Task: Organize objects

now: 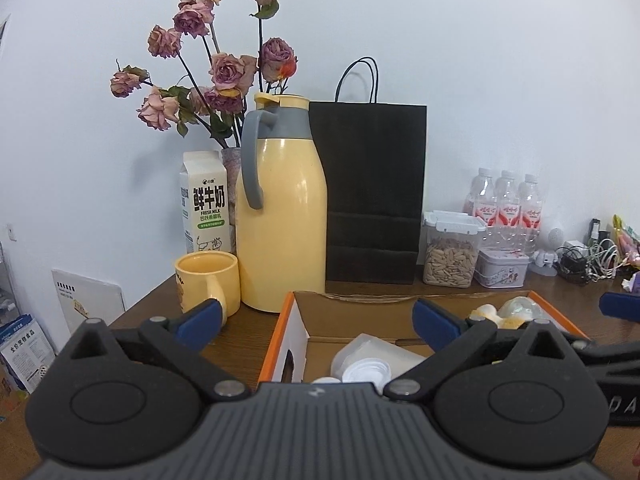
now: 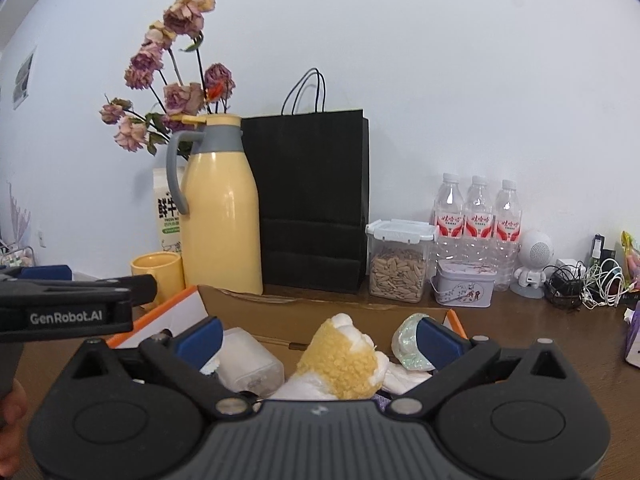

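Observation:
An open cardboard box with an orange rim sits on the brown table right in front of both grippers; it also shows in the right wrist view. Inside lie a white plastic container, a yellow and white plush toy, a crinkled clear wrapper and white caps. My left gripper is open and empty over the box's left part. My right gripper is open and empty over the plush toy. The left gripper's body shows at the left of the right wrist view.
Behind the box stand a yellow mug, a yellow thermos jug, a milk carton, dried roses, a black paper bag, a seed jar, a tin, three water bottles, a small white robot figure and cables.

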A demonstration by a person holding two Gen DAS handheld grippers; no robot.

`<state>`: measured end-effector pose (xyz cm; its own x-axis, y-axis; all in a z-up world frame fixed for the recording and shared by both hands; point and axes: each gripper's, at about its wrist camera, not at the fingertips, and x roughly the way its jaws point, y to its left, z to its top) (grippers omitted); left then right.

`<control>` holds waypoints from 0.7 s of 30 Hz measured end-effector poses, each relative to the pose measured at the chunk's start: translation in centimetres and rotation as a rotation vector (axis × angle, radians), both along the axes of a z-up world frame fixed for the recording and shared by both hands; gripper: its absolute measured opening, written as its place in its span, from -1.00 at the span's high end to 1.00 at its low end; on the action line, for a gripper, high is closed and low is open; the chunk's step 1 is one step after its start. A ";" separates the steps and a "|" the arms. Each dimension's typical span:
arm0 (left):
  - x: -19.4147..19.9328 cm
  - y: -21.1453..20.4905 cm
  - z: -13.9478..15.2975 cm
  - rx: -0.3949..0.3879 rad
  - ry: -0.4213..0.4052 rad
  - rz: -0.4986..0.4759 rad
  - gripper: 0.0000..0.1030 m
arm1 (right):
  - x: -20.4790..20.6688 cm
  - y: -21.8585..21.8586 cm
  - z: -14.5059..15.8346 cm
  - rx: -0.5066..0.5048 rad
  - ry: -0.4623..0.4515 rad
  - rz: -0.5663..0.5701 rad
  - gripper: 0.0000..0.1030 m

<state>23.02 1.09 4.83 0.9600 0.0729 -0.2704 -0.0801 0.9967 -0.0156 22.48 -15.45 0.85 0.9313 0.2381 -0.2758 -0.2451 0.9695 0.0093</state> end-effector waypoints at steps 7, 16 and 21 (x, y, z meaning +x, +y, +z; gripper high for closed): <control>-4.0 -0.2 0.7 -0.002 0.014 -0.039 -1.00 | -3.8 -1.2 1.8 0.005 -0.014 0.008 -1.00; -9.8 -0.6 1.6 0.004 0.030 -0.076 -1.00 | -9.3 -3.4 2.7 0.029 0.038 -0.005 -1.00; -12.4 -0.4 0.7 0.000 0.079 -0.073 -1.00 | -11.9 -3.8 1.7 0.019 0.100 -0.025 -1.00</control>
<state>10.64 0.67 5.56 0.9385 0.0032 -0.3453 -0.0079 0.9999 -0.0121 10.57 -19.28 2.53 0.9050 0.2207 -0.3637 -0.2173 0.9748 0.0510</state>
